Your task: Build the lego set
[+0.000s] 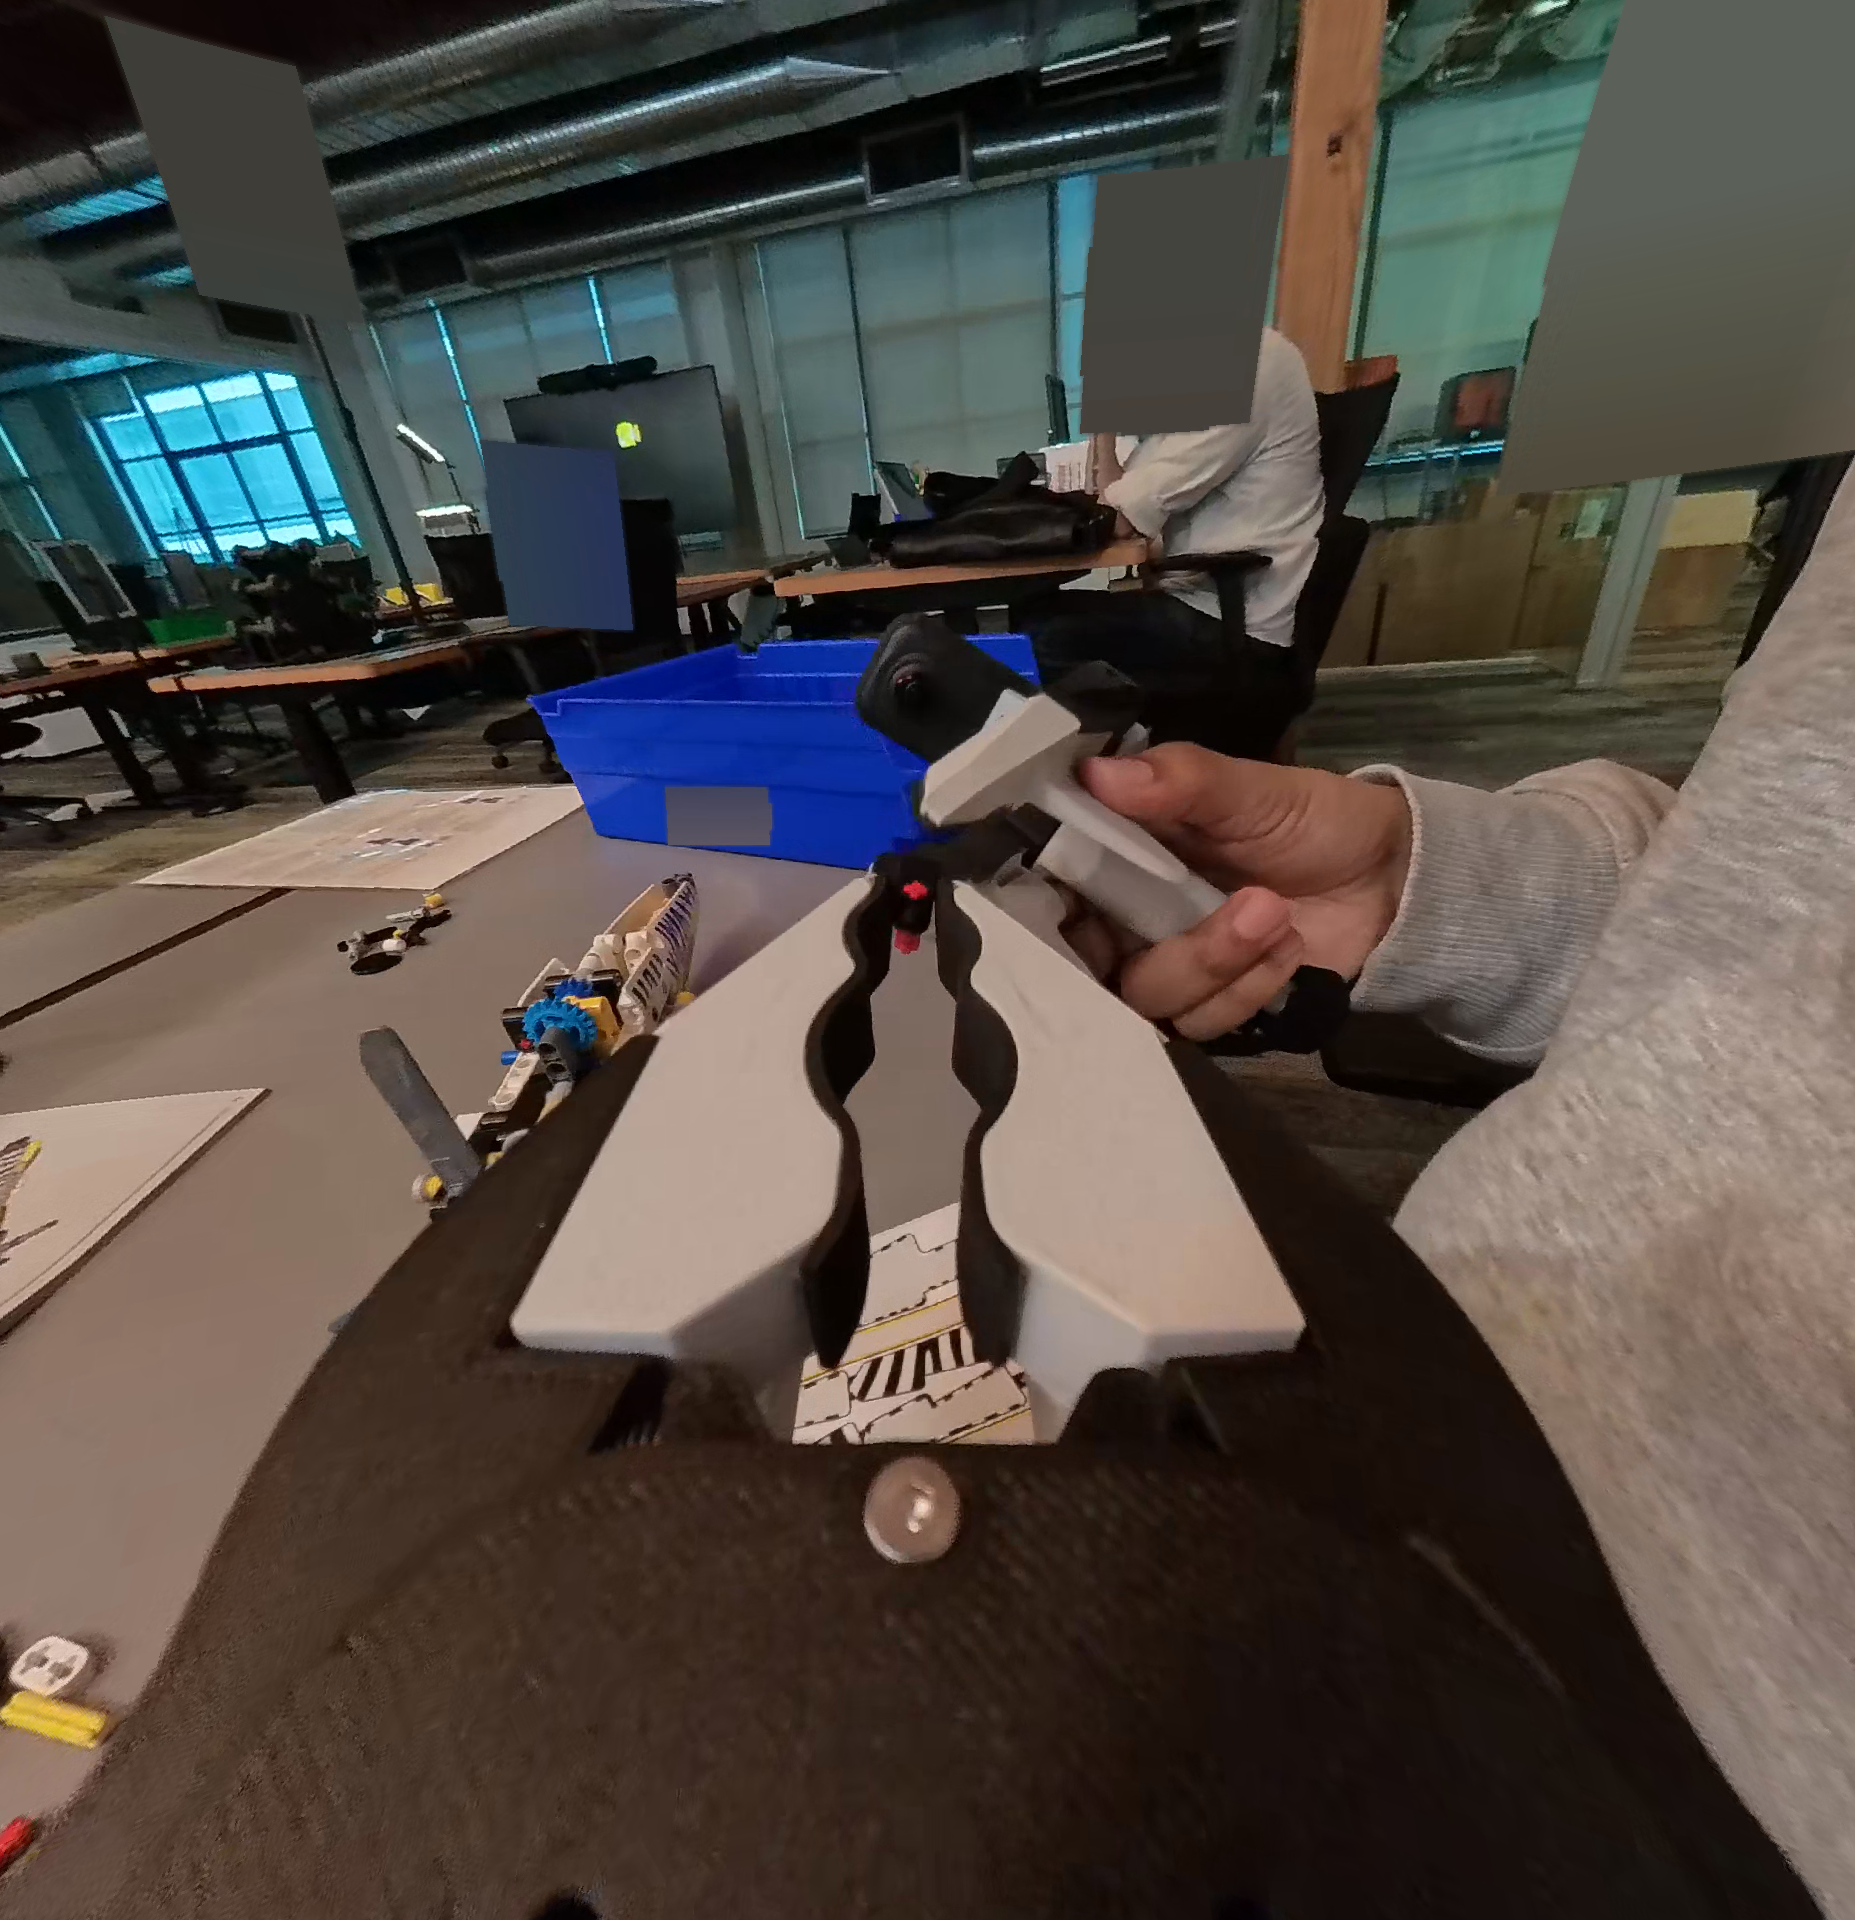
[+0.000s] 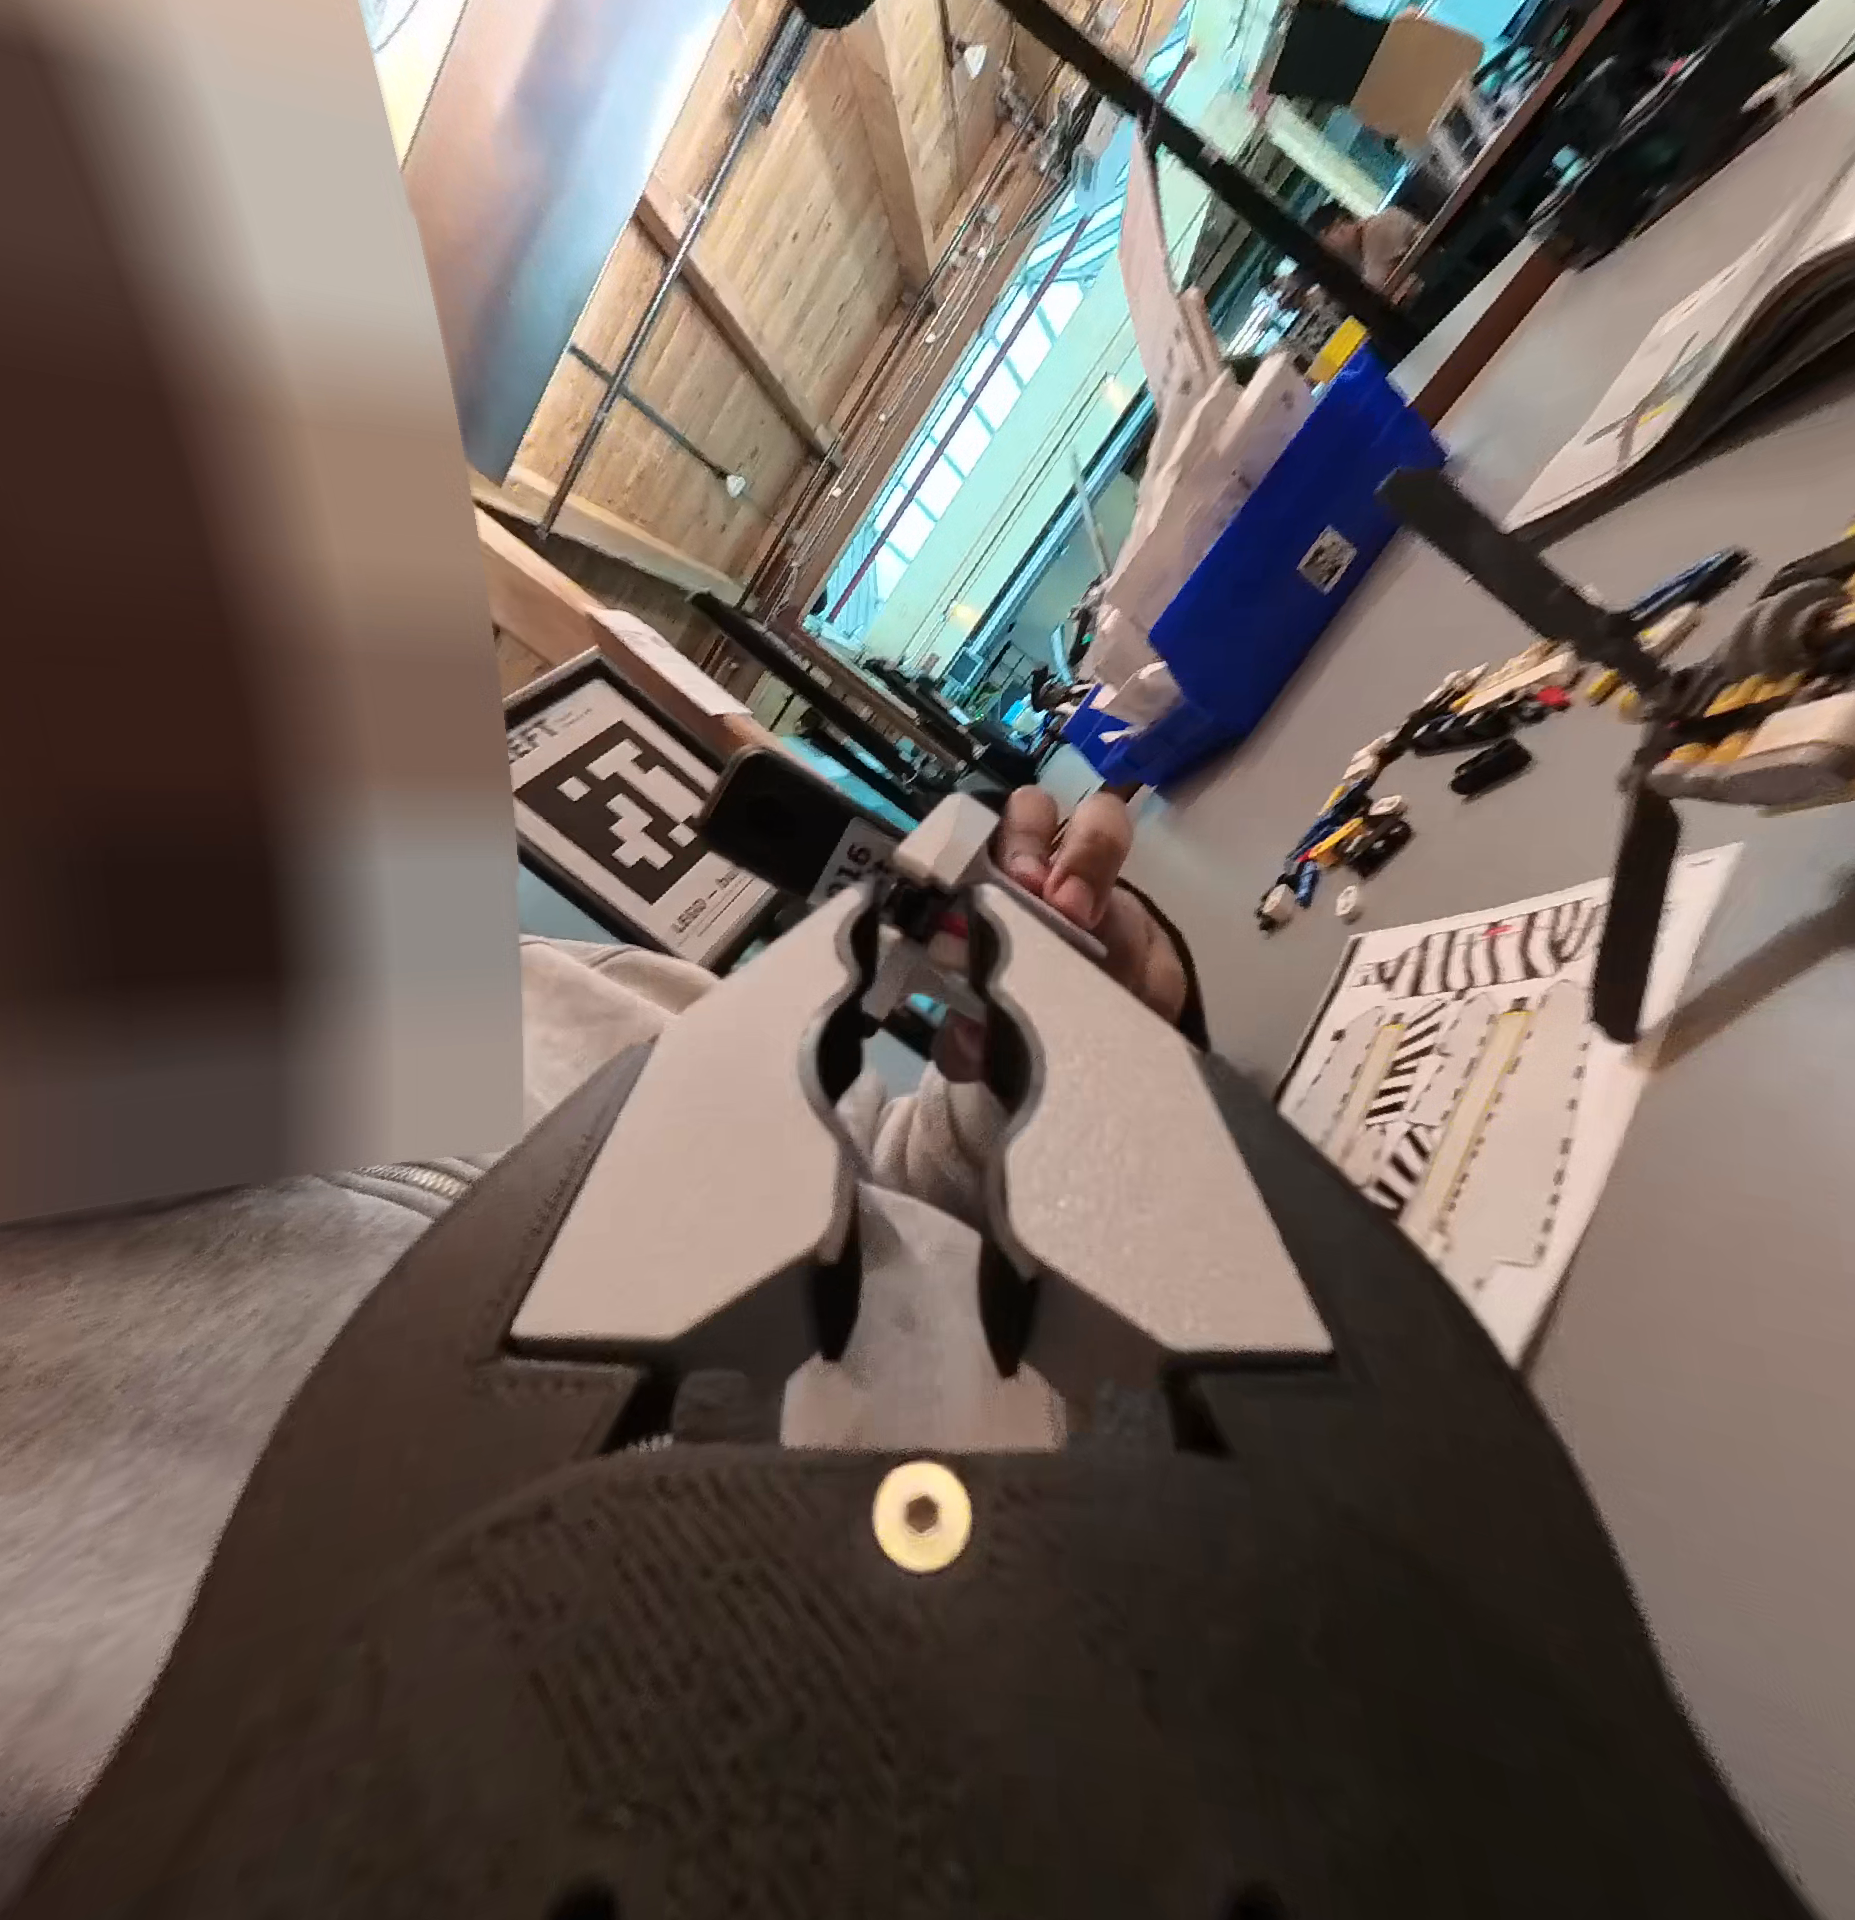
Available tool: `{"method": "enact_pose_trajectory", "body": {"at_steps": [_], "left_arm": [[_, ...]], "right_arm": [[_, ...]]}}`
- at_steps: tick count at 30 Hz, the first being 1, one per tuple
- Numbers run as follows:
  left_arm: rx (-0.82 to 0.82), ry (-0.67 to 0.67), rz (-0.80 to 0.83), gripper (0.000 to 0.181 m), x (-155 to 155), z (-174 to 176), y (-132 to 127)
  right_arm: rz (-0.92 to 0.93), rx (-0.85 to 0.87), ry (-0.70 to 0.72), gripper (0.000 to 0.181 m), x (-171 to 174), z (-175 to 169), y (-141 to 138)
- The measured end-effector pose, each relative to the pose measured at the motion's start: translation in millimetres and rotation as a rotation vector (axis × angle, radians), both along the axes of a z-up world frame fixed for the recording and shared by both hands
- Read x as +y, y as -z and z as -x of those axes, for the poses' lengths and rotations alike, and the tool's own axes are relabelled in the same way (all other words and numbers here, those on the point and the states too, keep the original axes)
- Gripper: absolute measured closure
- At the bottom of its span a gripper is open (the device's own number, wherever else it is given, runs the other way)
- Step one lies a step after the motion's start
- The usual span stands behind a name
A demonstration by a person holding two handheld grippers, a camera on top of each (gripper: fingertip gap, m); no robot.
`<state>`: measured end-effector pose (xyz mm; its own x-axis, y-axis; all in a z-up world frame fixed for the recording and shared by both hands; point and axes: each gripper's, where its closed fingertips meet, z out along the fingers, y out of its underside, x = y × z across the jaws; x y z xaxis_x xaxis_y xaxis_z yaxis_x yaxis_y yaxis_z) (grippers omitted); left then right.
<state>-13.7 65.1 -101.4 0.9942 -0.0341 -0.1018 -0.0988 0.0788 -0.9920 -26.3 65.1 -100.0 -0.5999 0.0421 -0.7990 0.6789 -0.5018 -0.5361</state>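
My left gripper (image 1: 910, 896) and my right gripper (image 2: 925, 912) meet tip to tip in the air above the table's near edge. Both are shut on a small black lego piece with red pins (image 1: 908, 914), which also shows in the right wrist view (image 2: 933, 925). The right gripper (image 1: 1016, 769) appears beyond it in the left wrist view, held by a hand (image 1: 1255, 883). The part-built lego model (image 1: 601, 997) with a grey rotor blade (image 1: 419, 1112) lies on the grey table to the left. In the right wrist view the model (image 2: 1785, 675) is at the right.
A striped sticker sheet (image 1: 912, 1361) (image 2: 1453, 1091) lies under the grippers. An instruction booklet (image 1: 71, 1195) (image 2: 1733, 343), a blue bin (image 1: 736, 748) (image 2: 1245, 582), loose pieces (image 1: 393, 930) (image 2: 1349, 821) and a yellow piece (image 1: 50, 1720) are on the table. A grey sleeve (image 1: 1681, 1143) fills the right. My left and right fingertips are right by each other.
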Motion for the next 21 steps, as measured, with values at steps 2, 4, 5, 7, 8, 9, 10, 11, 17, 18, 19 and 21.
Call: {"method": "enact_pose_trajectory", "body": {"at_steps": [2,4,5,7,8,9,10,11,17,18,19,21], "left_arm": [[0.02,-0.013,0.012,0.176,-0.3,1.3,1.6],[0.078,-0.038,0.042,0.176,0.6,2.1,6.3],[0.113,-0.049,0.062,0.176,1.6,1.7,9.3],[0.181,-0.067,0.097,0.176,3.8,-0.1,15.2],[0.209,-0.076,0.108,0.176,4.8,-1.0,17.3],[0.23,-0.082,0.114,0.176,5.6,-1.9,18.7],[0.243,-0.086,0.117,0.176,6.2,-2.7,19.4],[0.251,-0.089,0.117,0.176,6.6,-3.4,19.5],[0.249,-0.093,0.103,0.176,5.9,-2.5,17.2],[0.248,-0.094,0.1,0.176,5.6,-2.3,16.8],[0.246,-0.094,0.098,0.176,5.4,-1.9,16.4],[0.244,-0.096,0.096,0.176,4.7,-0.8,16.2]], "right_arm": [[-0.048,-0.001,0.036,0.161,5.7,2.6,2.9],[-0.133,-0.009,0.044,0.161,6.4,1.9,8.9],[-0.177,-0.012,0.042,0.16,5.4,1.0,11.7],[-0.241,-0.021,0.034,0.162,2.7,-0.9,15.3],[-0.257,-0.03,0.026,0.163,1.3,-1.6,16.3],[-0.266,-0.039,0.014,0.166,-0.4,-2.8,17.3],[-0.272,-0.046,0.0,0.169,-2.1,-4.2,18.2],[-0.277,-0.05,-0.012,0.17,-3.7,-5.2,19.2],[-0.26,-0.037,-0.024,0.176,-6.8,-6.0,17.5],[-0.258,-0.035,-0.023,0.176,-6.8,-5.8,16.9],[-0.256,-0.034,-0.022,0.176,-6.7,-5.6,16.5],[-0.257,-0.035,-0.021,0.175,-5.9,-5.3,16.3]]}}
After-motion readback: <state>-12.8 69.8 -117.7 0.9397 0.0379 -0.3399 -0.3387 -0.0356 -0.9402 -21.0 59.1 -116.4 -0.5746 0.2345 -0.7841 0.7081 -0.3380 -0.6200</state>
